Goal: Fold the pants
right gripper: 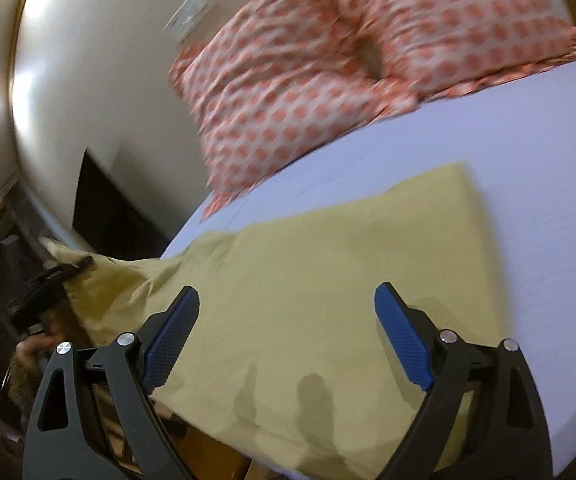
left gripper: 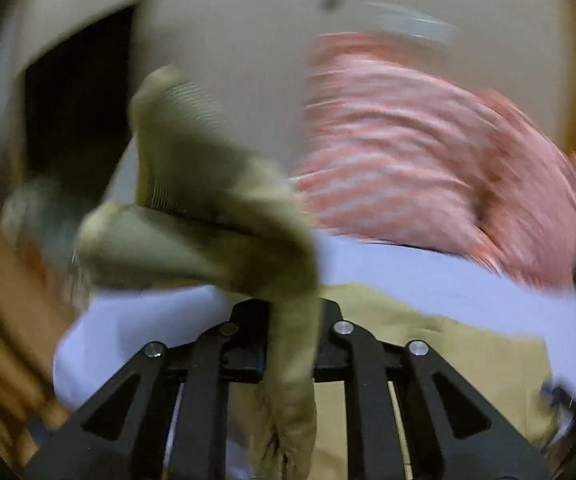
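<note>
My left gripper (left gripper: 288,312) is clamped on 1 bunched end of the pants (right gripper: 328,300), fabric spilling out ahead of its fingers – view is blurred. My right gripper (right gripper: 288,332) hangs with jaws wide, nothing between them, right over the flat part of the pants on the bed (right gripper: 548,200). Long axis seems to run from the held end, off to the right gripper's left, across under its fingers. Pillows (right gripper: 328,60) lie beyond the fingers; bare sheet to their right gives room – bed edge is near on the left.
</note>
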A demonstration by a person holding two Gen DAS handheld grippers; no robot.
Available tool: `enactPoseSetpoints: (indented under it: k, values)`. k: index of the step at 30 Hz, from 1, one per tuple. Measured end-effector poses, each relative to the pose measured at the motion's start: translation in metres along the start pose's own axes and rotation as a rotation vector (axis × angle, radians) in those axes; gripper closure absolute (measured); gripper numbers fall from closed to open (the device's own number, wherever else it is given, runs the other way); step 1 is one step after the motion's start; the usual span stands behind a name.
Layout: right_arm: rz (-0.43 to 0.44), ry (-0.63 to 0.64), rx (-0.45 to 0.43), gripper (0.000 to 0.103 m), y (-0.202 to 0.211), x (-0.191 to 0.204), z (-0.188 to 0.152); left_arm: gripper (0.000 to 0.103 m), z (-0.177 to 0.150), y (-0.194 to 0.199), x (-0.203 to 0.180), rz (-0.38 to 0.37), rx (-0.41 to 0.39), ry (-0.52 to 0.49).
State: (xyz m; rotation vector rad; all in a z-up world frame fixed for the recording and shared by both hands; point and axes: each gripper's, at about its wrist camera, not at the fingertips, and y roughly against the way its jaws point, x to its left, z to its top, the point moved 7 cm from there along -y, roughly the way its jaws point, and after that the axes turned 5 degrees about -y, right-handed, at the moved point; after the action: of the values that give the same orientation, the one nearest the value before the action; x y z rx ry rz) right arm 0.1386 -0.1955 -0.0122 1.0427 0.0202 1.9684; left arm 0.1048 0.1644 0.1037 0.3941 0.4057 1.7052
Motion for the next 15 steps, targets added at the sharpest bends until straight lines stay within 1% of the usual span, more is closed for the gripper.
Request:
enactPoseSetpoints:
  k: [1,3,4,6,7,8,9,10,11,12,13,14,15]
  values:
    - [-0.019,-0.016,-0.026,0.010,0.008,-0.008,0.005,0.086,0.006,0.008,-0.050,-0.060,-0.039,-0.125]
    - [-0.058,-0.051,-0.080,0.010,0.026,-0.027,0.016,0.084,-0.001,0.017,-0.121,-0.177,-0.061,-0.282]
    - [-0.072,-0.067,-0.097,0.010,0.032,-0.034,0.020,0.083,-0.016,0.019,-0.164,-0.251,-0.050,-0.379]
    - [-0.091,-0.109,-0.130,0.010,0.045,-0.051,0.026,0.083,-0.051,0.017,-0.219,-0.327,-0.020,-0.532]
    - [-0.093,-0.134,-0.143,0.010,0.051,-0.059,0.029,0.083,-0.077,0.015,-0.246,-0.362,-0.001,-0.623]
    - [-0.094,-0.147,-0.148,0.010,0.053,-0.064,0.030,0.084,-0.099,0.012,-0.263,-0.405,0.033,-0.675]
    - [-0.094,-0.164,-0.146,0.010,0.055,-0.071,0.031,0.086,-0.114,0.010,-0.273,-0.441,0.067,-0.697]
    - [-0.098,-0.172,-0.135,0.010,0.053,-0.075,0.031,0.085,-0.132,0.008,-0.284,-0.488,0.115,-0.722]
    - [-0.103,-0.173,-0.122,0.010,0.050,-0.077,0.033,0.084,-0.145,0.005,-0.290,-0.481,0.129,-0.751]
    - [-0.109,-0.172,-0.099,0.010,0.044,-0.078,0.034,0.084,-0.150,0.004,-0.292,-0.455,0.107,-0.774]
    - [-0.111,-0.166,-0.076,0.010,0.037,-0.078,0.035,0.081,-0.154,0.007,-0.293,-0.435,0.076,-0.806]
    - [-0.110,-0.160,-0.054,0.010,0.032,-0.078,0.035,0.079,-0.154,0.009,-0.290,-0.431,0.063,-0.818]
    - [-0.112,-0.148,-0.026,0.011,0.023,-0.077,0.036,0.079,-0.152,0.016,-0.285,-0.454,0.055,-0.809]
